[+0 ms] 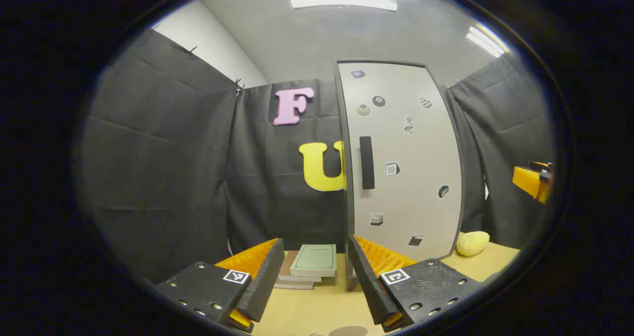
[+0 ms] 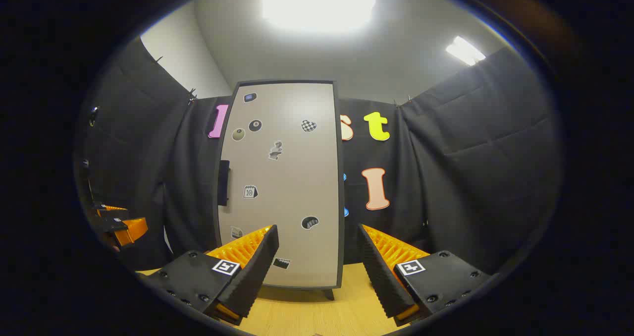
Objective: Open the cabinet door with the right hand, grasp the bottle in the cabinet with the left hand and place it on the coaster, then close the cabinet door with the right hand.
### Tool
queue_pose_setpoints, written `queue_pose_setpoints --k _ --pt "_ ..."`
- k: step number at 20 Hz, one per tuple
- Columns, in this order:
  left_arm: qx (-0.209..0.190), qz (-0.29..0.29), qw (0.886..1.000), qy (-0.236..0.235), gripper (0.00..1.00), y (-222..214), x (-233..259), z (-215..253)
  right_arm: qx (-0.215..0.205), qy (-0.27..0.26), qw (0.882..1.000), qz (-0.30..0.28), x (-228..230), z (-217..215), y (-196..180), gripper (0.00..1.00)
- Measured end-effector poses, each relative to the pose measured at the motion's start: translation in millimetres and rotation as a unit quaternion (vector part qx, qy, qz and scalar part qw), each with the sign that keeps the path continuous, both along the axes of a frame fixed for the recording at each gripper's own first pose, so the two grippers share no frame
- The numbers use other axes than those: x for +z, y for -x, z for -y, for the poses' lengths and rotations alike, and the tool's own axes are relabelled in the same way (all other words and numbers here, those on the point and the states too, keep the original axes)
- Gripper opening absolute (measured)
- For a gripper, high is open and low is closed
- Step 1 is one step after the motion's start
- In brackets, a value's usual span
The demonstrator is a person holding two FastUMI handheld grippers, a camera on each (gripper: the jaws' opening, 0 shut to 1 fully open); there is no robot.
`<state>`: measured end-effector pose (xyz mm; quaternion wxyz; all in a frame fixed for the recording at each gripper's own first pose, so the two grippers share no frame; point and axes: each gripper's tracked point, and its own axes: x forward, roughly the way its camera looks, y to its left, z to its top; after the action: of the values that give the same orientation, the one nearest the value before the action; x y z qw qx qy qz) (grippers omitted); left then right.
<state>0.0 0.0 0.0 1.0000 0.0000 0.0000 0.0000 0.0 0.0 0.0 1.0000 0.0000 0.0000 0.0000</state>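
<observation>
The cabinet stands upright on the table with its pale door (image 1: 403, 162) shut; stickers dot the door and a dark vertical handle (image 1: 366, 162) sits near its left edge. In the right gripper view the same door (image 2: 282, 182) faces me, its handle (image 2: 224, 182) at the left edge. My left gripper (image 1: 314, 249) is open, short of the cabinet, with nothing between its fingers. My right gripper (image 2: 317, 239) is open too, a short way in front of the door's lower half. A brown round coaster (image 1: 348, 331) peeks in at the bottom edge. The bottle is hidden.
A stack of notebooks (image 1: 309, 264) lies on the wooden table (image 1: 317, 311) left of the cabinet. A yellow soft object (image 1: 472, 243) rests at the cabinet's right foot. The other gripper (image 1: 534, 180) shows far right, and the left one (image 2: 119, 224) at far left.
</observation>
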Motion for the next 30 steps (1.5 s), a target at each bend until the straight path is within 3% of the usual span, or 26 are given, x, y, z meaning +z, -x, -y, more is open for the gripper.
queue_pose_setpoints --k 3,20,30 --pt "0.003 0.0 1.0 -0.008 0.81 0 0 -1 -0.001 -0.003 1.0 -0.003 -1 1 -2 0.96" --pt "0.021 0.013 0.999 -0.021 0.78 9 9 -24 0.024 -0.014 1.0 -0.002 8 -27 -20 0.96" --pt "0.084 0.008 0.996 -0.037 0.8 31 2 -92 0.081 -0.012 0.997 0.012 42 -88 -75 0.97"
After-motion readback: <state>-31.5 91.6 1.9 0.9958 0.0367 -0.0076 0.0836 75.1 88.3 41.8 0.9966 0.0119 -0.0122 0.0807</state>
